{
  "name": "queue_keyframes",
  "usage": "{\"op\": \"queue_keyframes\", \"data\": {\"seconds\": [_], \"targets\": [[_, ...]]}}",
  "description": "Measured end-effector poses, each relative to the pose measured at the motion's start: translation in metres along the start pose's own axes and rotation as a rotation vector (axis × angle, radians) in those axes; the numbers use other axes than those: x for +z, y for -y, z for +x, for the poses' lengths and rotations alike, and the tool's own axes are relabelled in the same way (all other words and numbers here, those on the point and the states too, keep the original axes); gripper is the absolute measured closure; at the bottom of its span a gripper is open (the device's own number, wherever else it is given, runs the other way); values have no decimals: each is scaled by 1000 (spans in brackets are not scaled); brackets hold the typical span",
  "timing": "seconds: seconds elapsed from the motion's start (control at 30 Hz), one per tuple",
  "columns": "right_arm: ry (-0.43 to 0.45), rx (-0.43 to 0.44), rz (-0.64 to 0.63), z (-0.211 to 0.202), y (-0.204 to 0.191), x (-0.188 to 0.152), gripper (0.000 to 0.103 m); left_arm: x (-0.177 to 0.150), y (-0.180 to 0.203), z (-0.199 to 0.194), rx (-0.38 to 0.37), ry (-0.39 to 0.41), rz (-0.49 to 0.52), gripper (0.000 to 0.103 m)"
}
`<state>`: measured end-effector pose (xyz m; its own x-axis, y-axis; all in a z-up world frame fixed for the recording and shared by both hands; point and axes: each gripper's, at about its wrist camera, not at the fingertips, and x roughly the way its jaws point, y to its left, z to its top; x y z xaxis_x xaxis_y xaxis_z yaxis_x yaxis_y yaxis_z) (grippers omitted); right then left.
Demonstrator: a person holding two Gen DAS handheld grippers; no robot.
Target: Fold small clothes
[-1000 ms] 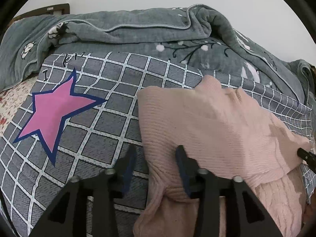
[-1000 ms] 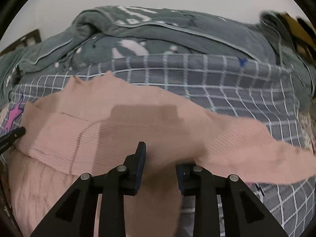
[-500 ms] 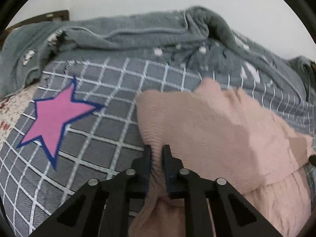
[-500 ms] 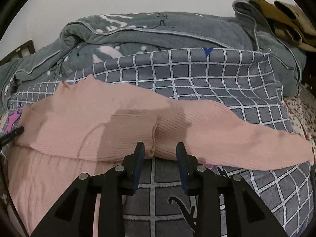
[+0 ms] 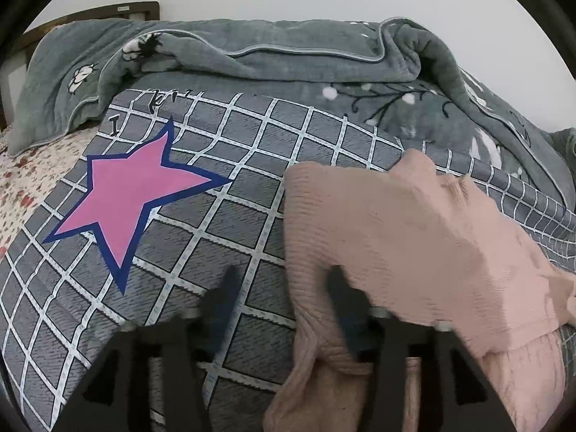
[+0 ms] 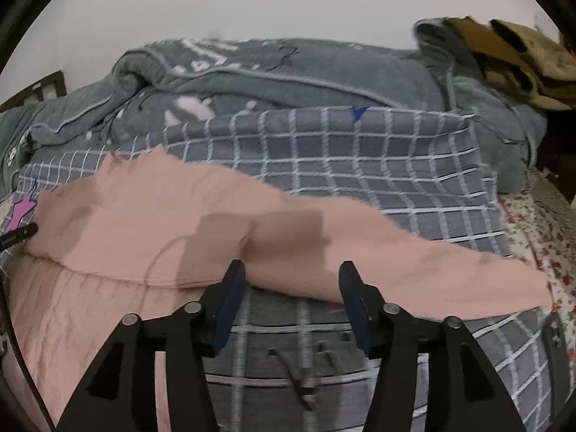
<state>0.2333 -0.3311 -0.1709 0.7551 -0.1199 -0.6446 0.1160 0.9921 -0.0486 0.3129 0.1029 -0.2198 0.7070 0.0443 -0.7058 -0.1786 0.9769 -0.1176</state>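
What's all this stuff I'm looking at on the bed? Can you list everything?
pink sweater: one, pink knit, spread on the checked cover, one sleeve stretched right
checked cover: one, grey with white grid, under the sweater
star print: one, pink with blue outline, on the cover's left
grey blanket: one, bunched behind
floral sheet: one, red-speckled, at the edges
brown cloth: one, far right corner
left gripper: black, jaws opening, sweater edge between
right gripper: black, jaws opening, at sweater's near edge

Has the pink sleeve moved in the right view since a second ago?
Yes. The sleeve slid away from the tool, up the checked cover; it no longer hides the near squares.
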Motion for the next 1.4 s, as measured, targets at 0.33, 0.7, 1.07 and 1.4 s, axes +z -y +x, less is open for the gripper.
{"op": "queue_keyframes", "data": {"seconds": [0.33,0.7,1.07,1.4], "targets": [[36,-125,186,-27,118,-6,39,-4,20,0,88,1,103,38],[-109,-92,337,7,192,-45,39,-3,32,2,132,0,160,37],[-124,-31,412,14,209,-50,39,-3,28,0,116,7,142,37],[-123,-43,435,22,215,-46,39,-4,33,0,138,9,167,37]]}}
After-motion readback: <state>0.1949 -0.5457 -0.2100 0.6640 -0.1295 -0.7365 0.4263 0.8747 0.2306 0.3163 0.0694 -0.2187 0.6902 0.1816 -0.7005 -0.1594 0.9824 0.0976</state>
